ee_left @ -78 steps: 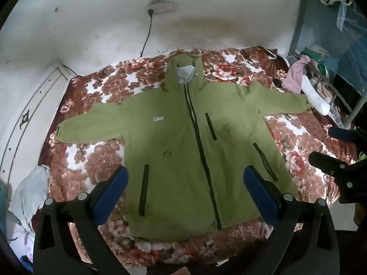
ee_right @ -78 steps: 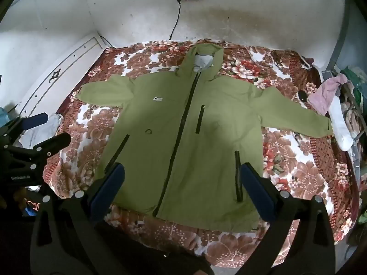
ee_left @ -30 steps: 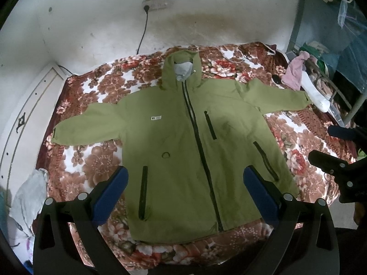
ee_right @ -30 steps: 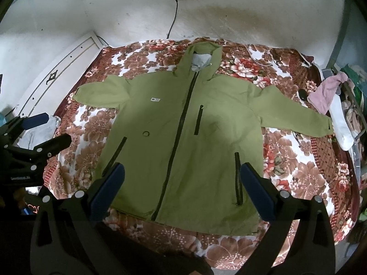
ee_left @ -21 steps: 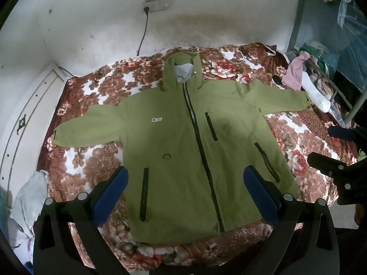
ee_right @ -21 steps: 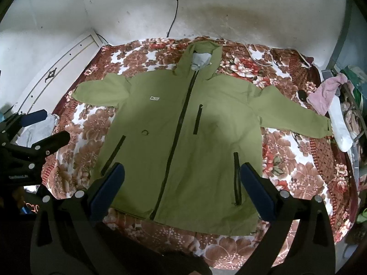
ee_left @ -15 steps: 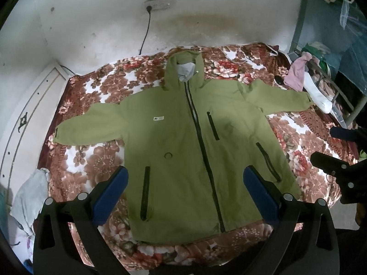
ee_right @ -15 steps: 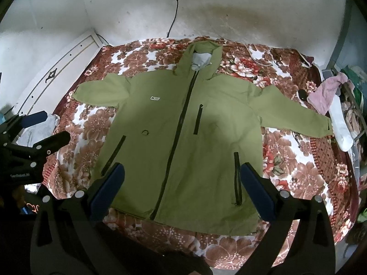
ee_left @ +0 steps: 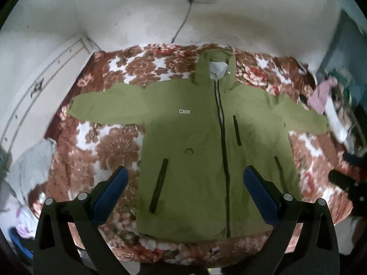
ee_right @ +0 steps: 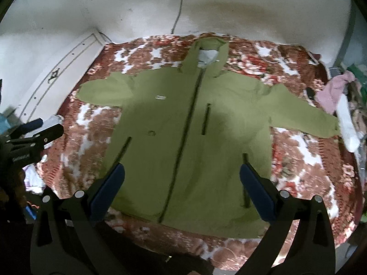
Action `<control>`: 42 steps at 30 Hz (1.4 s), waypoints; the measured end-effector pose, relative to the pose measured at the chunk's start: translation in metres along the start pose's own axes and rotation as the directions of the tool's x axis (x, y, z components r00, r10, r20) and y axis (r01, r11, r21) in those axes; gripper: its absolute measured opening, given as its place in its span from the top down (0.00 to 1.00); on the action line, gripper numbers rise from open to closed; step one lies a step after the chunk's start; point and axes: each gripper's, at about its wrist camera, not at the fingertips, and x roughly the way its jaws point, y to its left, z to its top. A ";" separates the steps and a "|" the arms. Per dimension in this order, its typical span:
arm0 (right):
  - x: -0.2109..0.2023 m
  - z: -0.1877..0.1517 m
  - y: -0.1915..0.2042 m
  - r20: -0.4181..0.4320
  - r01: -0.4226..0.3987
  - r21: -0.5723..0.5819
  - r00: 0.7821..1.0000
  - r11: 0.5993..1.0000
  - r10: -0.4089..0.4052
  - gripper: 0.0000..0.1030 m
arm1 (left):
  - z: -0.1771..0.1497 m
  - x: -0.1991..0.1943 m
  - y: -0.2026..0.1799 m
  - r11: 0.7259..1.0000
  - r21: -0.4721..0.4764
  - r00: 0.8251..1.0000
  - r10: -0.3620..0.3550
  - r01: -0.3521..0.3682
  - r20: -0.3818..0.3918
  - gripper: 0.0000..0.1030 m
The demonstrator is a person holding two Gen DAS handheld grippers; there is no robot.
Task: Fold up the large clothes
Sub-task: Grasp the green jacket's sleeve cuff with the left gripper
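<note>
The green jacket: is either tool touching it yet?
Apart. In both wrist views the left tool and right tool hover open above the flat green jacket, holding nothing.

One green jacket (ee_left: 195, 151) with two sleeves and one hood is seen on one flowered blanket (ee_left: 110, 146), and two grippers, the left gripper (ee_left: 183, 194) and the right gripper (ee_right: 182, 190), are counted.

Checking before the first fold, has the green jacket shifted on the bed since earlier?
No. The green jacket lies spread as before on the floral blanket; only the cameras moved.
</note>
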 end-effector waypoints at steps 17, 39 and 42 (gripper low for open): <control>0.100 0.097 0.128 0.008 0.044 -0.080 0.999 0.996 -0.043 0.04 | 0.063 0.045 0.163 0.989 -0.122 0.995 0.088 -0.081 0.050 0.05; 0.355 0.160 0.227 -0.160 0.145 0.061 0.978 0.988 -0.133 0.04 | 0.107 0.255 0.458 0.899 -0.435 0.997 0.068 -0.043 0.043 0.05; 0.383 0.168 0.227 -0.178 0.121 0.115 0.979 0.986 -0.100 0.04 | 0.107 0.280 0.483 0.888 -0.457 0.996 0.077 -0.046 0.050 0.05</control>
